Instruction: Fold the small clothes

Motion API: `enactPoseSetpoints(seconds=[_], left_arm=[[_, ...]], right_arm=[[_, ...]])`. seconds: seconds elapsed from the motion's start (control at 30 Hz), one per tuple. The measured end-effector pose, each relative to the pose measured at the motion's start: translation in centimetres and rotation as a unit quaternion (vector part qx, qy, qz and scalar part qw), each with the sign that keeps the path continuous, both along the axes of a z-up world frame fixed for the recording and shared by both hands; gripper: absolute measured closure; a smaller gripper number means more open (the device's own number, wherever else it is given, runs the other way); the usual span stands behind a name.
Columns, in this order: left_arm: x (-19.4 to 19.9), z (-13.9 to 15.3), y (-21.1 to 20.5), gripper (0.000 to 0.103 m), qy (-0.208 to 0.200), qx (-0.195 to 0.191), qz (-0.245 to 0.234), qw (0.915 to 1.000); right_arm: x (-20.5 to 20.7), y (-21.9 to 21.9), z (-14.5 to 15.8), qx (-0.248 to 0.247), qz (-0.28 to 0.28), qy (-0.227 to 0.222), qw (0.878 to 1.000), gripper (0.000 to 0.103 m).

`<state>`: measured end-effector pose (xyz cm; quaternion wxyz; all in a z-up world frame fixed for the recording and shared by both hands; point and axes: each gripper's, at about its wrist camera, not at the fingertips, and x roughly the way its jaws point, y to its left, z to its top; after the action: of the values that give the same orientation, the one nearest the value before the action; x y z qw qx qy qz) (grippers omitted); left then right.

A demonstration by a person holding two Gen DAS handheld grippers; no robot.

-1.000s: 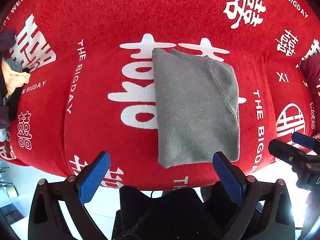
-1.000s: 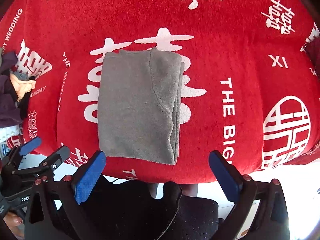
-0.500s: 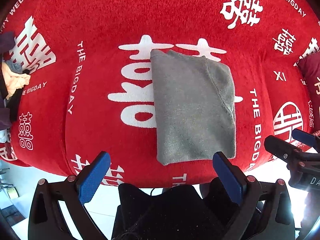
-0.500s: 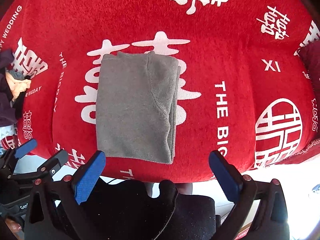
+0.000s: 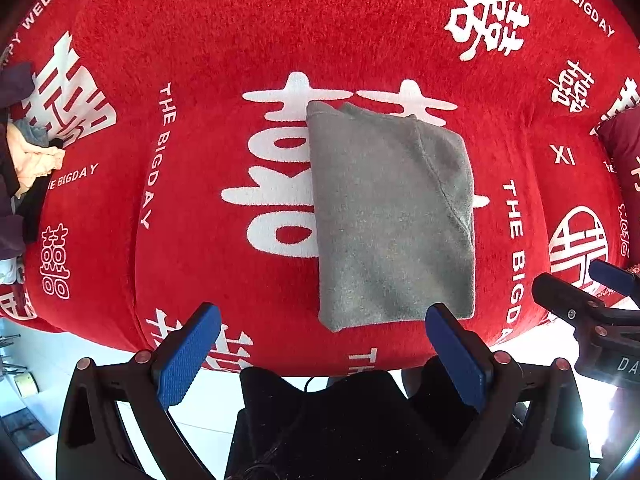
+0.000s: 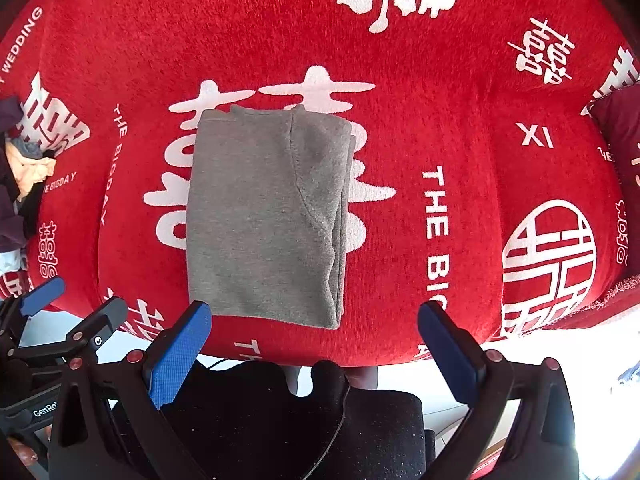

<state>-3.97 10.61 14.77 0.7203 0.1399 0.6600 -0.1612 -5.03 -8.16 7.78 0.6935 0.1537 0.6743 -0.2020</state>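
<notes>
On the red cloth with its white wedding lettering, a grey garment lies folded into a neat upright rectangle, its near edge close to the cloth's near border. A curved seam runs down its right side, where the folded layers stack at the right edge. It covers part of a large white character printed on the cloth.

Near the bottom of its own view, the left claw hovers with its blue pads spread wide apart, holding nothing; its right pad overlaps the garment's near right corner in the picture, though contact cannot be told. The right claw is likewise spread wide and empty, its left pad just near the garment's near left corner.

At the far left edge of the cloth sits a heap of other clothes, cream, blue and dark. A dark red cushion shows at the right edge.
</notes>
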Motion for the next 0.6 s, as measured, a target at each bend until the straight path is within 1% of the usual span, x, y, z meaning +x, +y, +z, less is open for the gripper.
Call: enactPoseSetpoints(seconds=[0.6], left_arm=[[-0.03, 0.15, 0.16, 0.001, -0.002, 0.003, 0.000, 1.0000]], right_arm=[[0.21, -0.03, 0.41, -0.009, 0.004, -0.001, 1.000, 0.000]])
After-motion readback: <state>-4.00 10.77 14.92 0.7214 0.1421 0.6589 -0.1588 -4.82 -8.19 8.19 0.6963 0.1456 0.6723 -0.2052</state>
